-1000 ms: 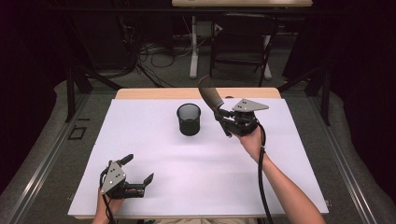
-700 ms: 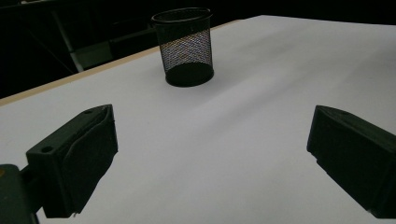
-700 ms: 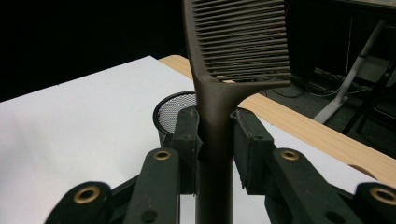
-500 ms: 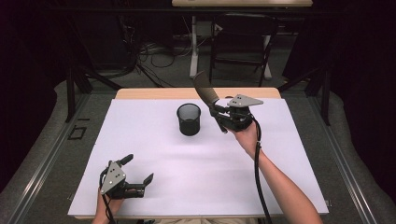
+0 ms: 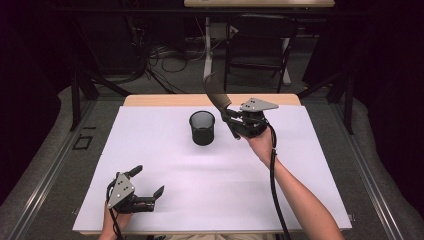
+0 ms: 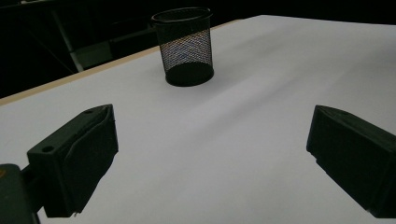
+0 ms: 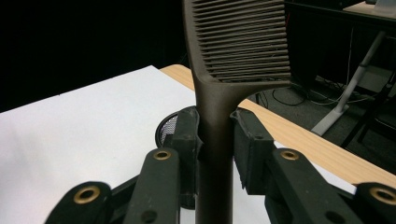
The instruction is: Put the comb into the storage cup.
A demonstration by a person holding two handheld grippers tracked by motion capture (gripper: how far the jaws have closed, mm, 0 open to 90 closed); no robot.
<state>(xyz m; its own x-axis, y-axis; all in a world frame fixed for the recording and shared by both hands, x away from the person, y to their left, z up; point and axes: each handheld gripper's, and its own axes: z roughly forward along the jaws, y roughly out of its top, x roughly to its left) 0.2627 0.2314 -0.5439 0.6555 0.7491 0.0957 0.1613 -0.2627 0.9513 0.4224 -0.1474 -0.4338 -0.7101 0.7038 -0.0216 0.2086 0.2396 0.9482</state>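
Two grippers work over the white table (image 5: 300,165). Raised at far right, just right of the mesh pen cup (image 5: 202,128), the right gripper (image 5: 231,118) pinches a dark slotted spatula (image 5: 216,93) by its handle, blade angled up and away. Near left, the left gripper (image 5: 148,181) rests low, jaws spread wide.

We see a table (image 5: 150,101) with a pale wooden top, covered almost wholly by a white sheet (image 5: 210,185). Directly on that sheet stands a black mesh cup (image 5: 202,128), upright, toward the far edge.
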